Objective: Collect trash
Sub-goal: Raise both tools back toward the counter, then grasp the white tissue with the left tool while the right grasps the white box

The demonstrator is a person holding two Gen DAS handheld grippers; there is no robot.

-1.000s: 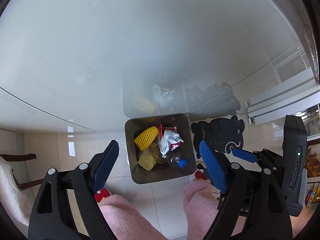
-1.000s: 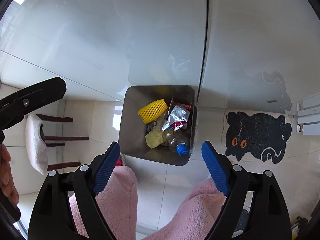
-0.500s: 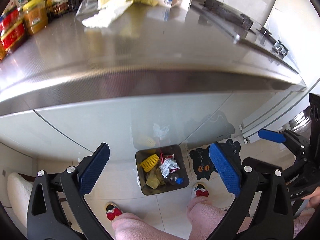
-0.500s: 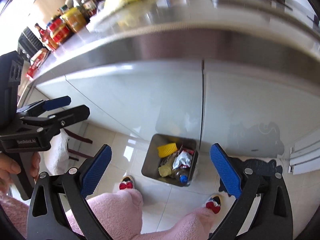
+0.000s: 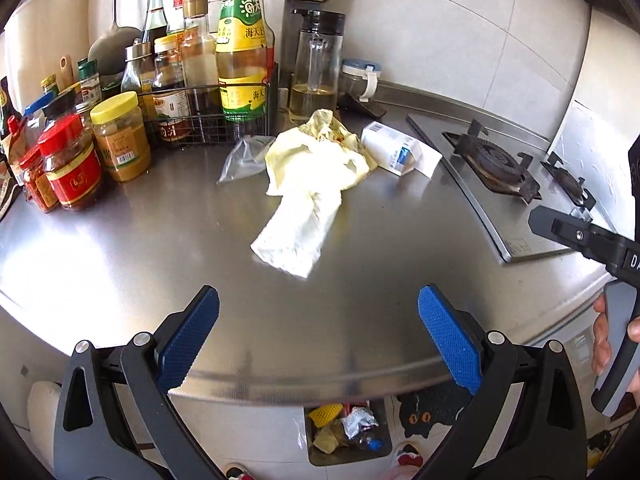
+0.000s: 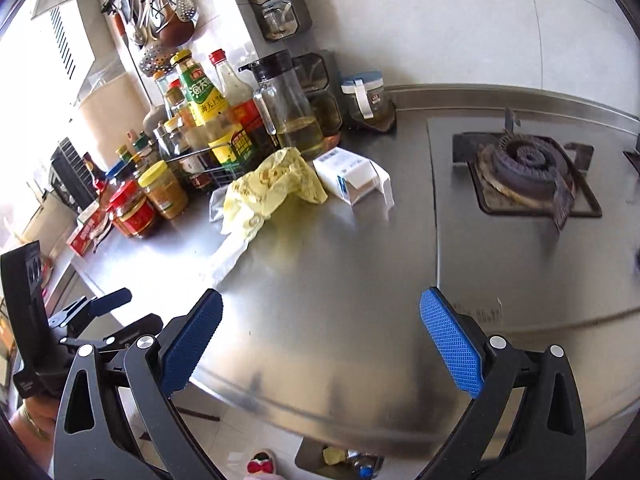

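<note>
A crumpled yellow-white wrapper (image 5: 310, 192) lies on the steel worktop (image 5: 160, 248) between a clear bag (image 5: 244, 158) and a white carton (image 5: 394, 152).

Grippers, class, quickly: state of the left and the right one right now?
Left gripper: open, holding nothing, above the counter.
Right gripper: open, holding nothing, also above the counter.

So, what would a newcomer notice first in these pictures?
A crumpled yellow wrapper lies mid-counter, a white carton just right of it. Sauce bottles and jars crowd the back left. Below the counter edge, a bin on the floor already holds trash.
</note>
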